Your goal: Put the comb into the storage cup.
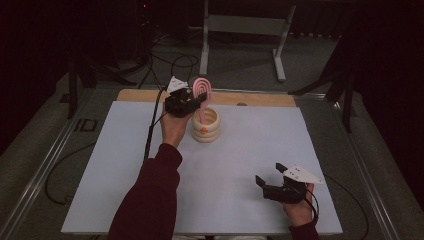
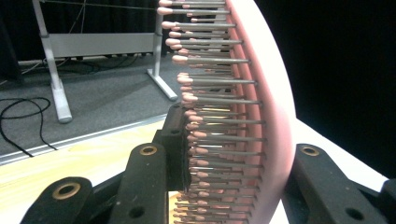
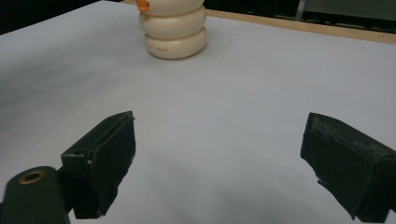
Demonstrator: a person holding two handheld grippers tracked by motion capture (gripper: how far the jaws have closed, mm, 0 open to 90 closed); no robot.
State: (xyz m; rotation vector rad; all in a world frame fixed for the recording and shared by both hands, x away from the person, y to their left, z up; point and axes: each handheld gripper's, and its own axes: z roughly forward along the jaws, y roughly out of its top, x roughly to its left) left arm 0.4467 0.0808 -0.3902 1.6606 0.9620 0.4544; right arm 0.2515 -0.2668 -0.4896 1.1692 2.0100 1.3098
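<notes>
A pink hairbrush [image 1: 202,87] stands upright with its handle reaching down into a cream ribbed holder [image 1: 206,127] at the back middle of the table. My left gripper [image 1: 197,100] is shut on the brush head from the left. In the left gripper view its jaws press on the bristle side and the pink back of the brush [image 2: 261,116]. My right gripper [image 1: 269,173] rests near the front right of the table, open, with nothing between its jaws. The right gripper view looks past that gripper [image 3: 219,154] at the holder [image 3: 175,32], which has a small orange mark.
A white sheet [image 1: 125,165] covers the table, with a wooden strip [image 1: 260,99] along the far edge. Metal stand legs [image 1: 280,55] and cables [image 1: 175,62] lie on the floor beyond. A raised metal rail [image 1: 45,170] runs along the table's left side.
</notes>
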